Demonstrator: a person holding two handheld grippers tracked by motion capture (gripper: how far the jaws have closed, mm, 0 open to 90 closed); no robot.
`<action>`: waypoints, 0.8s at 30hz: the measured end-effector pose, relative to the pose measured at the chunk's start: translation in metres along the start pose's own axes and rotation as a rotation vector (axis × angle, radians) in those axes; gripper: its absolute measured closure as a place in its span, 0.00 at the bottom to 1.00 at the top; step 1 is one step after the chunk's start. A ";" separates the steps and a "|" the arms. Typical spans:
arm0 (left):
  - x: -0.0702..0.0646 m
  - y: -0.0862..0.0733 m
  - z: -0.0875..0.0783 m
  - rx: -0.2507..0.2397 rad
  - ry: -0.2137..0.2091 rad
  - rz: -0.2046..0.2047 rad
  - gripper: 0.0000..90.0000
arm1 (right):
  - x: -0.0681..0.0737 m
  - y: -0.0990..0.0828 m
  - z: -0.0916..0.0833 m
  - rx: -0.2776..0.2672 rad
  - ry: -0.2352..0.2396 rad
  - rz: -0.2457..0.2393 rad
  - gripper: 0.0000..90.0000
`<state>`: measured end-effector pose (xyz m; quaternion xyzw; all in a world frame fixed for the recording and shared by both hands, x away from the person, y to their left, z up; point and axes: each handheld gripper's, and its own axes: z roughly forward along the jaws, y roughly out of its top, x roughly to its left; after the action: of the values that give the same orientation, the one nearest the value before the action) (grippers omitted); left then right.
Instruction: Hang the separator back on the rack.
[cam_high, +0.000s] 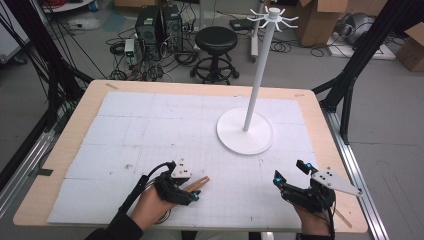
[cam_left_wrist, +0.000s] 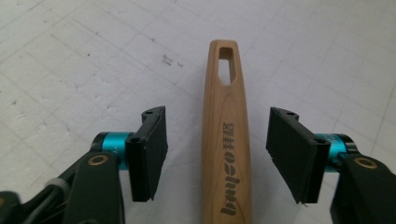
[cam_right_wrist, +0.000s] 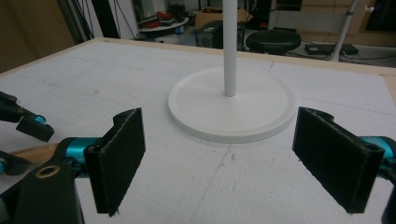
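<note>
Your left gripper straddles the wooden handle lying flat on the white mat, pads not yet touching, lined up for a grab, while your right gripper waits wide open near the stand.

Lab: computer towers, tangled cables

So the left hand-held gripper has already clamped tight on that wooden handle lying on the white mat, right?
Not quite. The left hand-held gripper straddles the wooden handle lying on the white mat, but its pads stand apart from it on both sides, not clamped yet. The left gripper view shows the gaps.
</note>
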<state>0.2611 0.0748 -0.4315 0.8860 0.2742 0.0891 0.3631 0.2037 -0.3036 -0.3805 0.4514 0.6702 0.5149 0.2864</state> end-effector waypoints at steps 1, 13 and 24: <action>0.000 0.000 0.001 0.008 0.008 0.003 0.45 | 0.000 0.000 0.000 0.000 0.000 0.000 0.18; -0.005 0.001 0.002 0.052 0.023 0.015 0.60 | 0.000 0.000 0.001 0.001 -0.003 -0.005 0.18; -0.005 0.003 0.002 0.059 0.021 -0.004 0.74 | 0.000 0.000 0.000 0.004 -0.004 0.000 0.18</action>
<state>0.2589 0.0690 -0.4313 0.8948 0.2822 0.0897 0.3342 0.2039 -0.3036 -0.3809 0.4529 0.6709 0.5125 0.2867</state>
